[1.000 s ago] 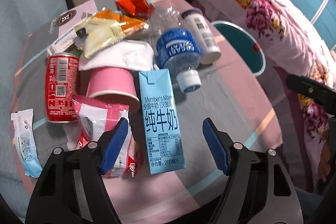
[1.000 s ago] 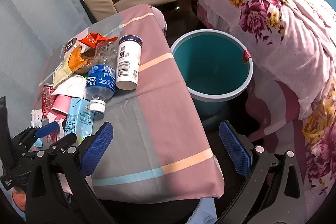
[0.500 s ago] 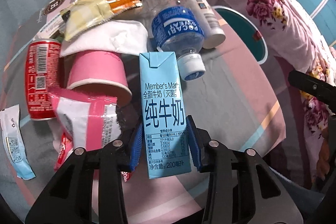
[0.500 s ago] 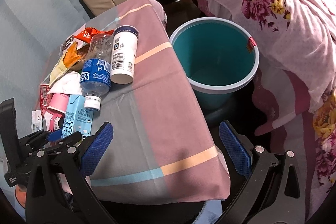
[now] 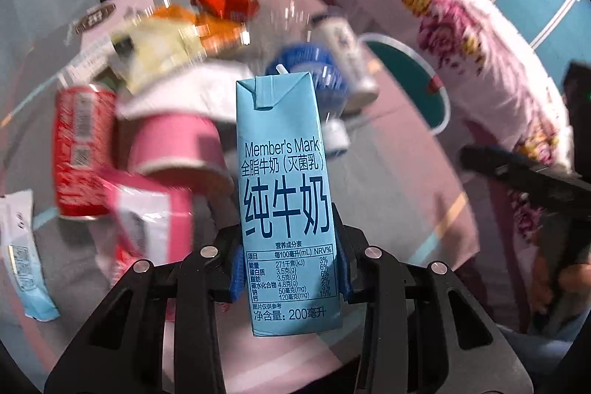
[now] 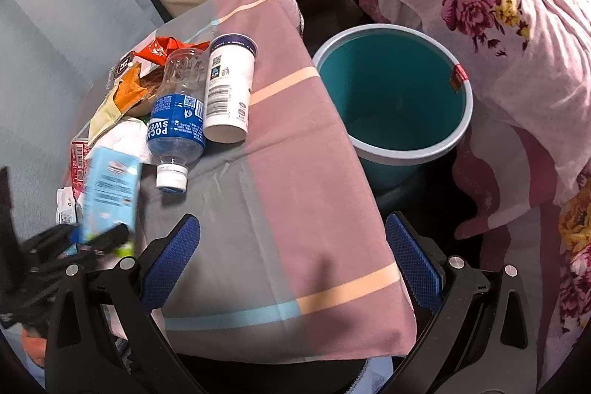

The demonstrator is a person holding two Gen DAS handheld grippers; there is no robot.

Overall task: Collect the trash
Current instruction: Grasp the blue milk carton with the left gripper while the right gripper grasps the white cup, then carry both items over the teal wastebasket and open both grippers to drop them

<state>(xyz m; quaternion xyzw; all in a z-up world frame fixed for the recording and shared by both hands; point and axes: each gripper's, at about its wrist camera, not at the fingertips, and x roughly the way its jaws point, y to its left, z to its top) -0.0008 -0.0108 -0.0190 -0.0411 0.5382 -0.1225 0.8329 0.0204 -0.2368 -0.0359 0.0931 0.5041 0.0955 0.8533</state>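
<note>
Left gripper: jaws closing, pads clamped on lower sides of blue carton, held upright above table, clear of litter. Right gripper: jaws wide apart, nothing between, over table's near edge. On table: bottle, white cup, red can, pink cup, wrappers. Teal bin on floor just beside table.

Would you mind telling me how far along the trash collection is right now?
Nothing looks binned yet: the teal bin looks empty. In hand: the left hand-held gripper is closing on the blue milk carton. Left on the table: plastic bottle, white cup, red can, pink cup and wrappers.
</note>
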